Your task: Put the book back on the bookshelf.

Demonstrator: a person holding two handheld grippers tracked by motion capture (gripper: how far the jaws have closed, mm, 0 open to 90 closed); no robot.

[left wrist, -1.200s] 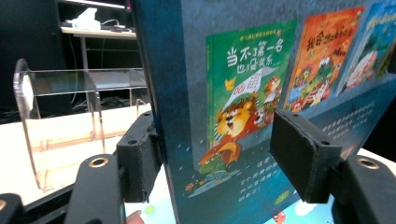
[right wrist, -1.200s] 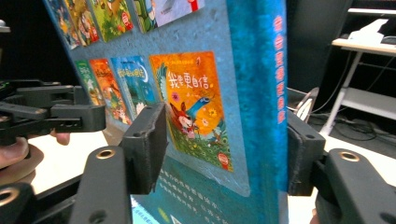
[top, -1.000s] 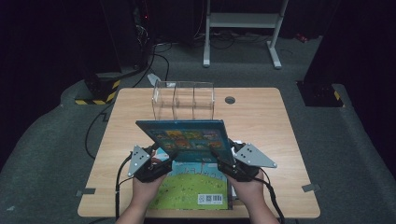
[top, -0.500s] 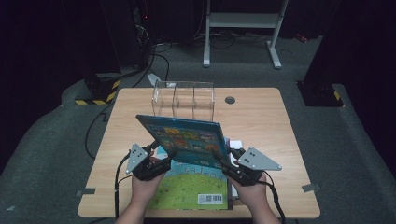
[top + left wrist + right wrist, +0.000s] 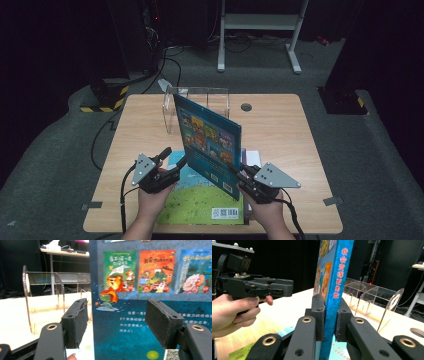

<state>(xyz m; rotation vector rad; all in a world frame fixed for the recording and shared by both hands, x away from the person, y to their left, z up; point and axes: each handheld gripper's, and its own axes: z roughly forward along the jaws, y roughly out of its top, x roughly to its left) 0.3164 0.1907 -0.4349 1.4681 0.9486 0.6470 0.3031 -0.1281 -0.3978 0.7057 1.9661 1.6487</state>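
Note:
A blue picture book stands tilted on edge above the table, with its far end toward the clear rack. My right gripper is shut on its lower near corner. In the right gripper view both jaws press the blue spine. My left gripper hovers open to the left of the book. In the left gripper view the back cover faces me beyond the wide-apart jaws. A green book lies flat beneath. The right gripper view also shows the left gripper, apart from the book.
The clear acrylic rack with upright dividers stands at the table's back edge. A round cable hole sits right of it. The wooden table is bare on its right half. A metal stand and cables lie on the floor behind.
The blue book has swung from facing me broadside to standing nearly edge-on, its far end now by the rack. The left gripper has come away from its lower left corner.

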